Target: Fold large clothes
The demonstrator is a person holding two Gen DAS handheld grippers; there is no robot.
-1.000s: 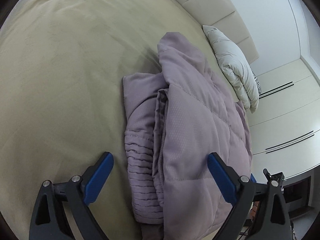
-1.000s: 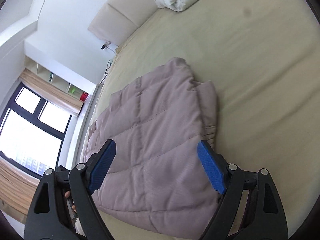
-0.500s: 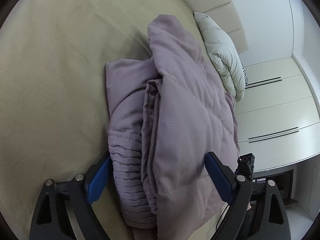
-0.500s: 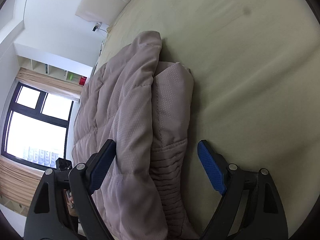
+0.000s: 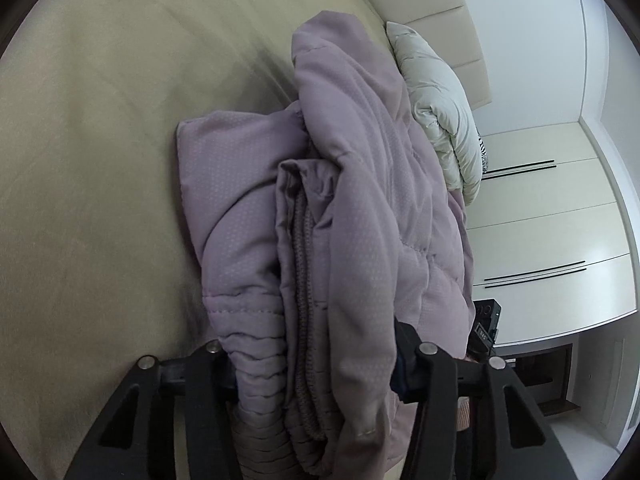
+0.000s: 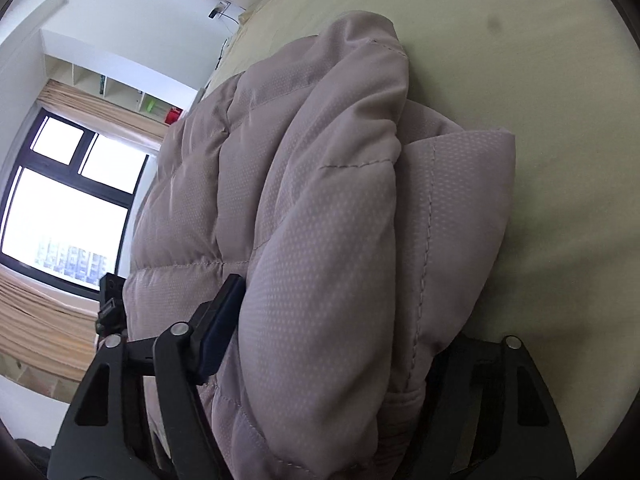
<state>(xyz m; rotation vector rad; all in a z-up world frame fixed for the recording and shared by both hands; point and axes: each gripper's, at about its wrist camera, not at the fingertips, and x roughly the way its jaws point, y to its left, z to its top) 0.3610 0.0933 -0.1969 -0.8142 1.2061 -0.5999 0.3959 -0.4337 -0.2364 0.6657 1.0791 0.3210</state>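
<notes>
Mauve quilted jacket [image 5: 360, 240] bunched, hiding both grippers' jaws, fingertips unseen.

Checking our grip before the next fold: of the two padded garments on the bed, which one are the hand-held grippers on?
The mauve jacket. Both the left hand-held gripper and the right one straddle its folded bulk; the white jacket lies untouched by the headboard.

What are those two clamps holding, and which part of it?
Both hold the folded mauve jacket on the bed. The left gripper clamps the near end with the ribbed cuff and zipper; the right gripper clamps the padded edge.
</notes>
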